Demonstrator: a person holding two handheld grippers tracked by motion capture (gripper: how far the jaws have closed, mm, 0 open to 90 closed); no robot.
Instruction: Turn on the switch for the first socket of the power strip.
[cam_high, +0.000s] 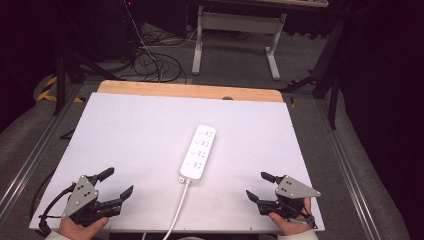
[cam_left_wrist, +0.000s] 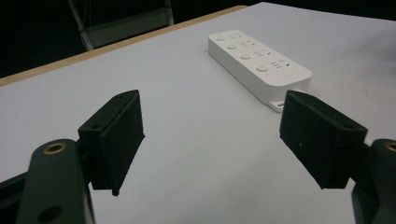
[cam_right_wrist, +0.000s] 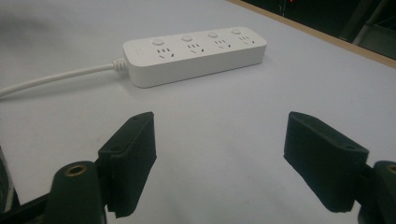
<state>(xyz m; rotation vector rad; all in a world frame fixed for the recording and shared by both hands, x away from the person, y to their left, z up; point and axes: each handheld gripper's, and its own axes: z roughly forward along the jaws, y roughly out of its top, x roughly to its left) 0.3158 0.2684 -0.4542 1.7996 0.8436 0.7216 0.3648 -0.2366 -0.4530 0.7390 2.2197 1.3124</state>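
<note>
Both grippers are waiting at the near edge, jaws wide and gripping nothing.
The left gripper (cam_high: 119, 182) and right gripper (cam_high: 259, 186) are flanking bare surface (cam_high: 135, 130) (well apart); the strip (cam_high: 198, 152), white, four-socket, is lying mid-surface.

light falls from above onto the white table (cam_high: 125, 130), which reads bright and even, while the floor and room beyond its far edge sink into near black. shadows are soft and faint. in both gripper views the near black pads (cam_left_wrist: 116, 140) sit slightly out of focus, and the power strip (cam_right_wrist: 194, 53) looks mildly soft. all pictures are grainy and low in detail, without glare.
</note>
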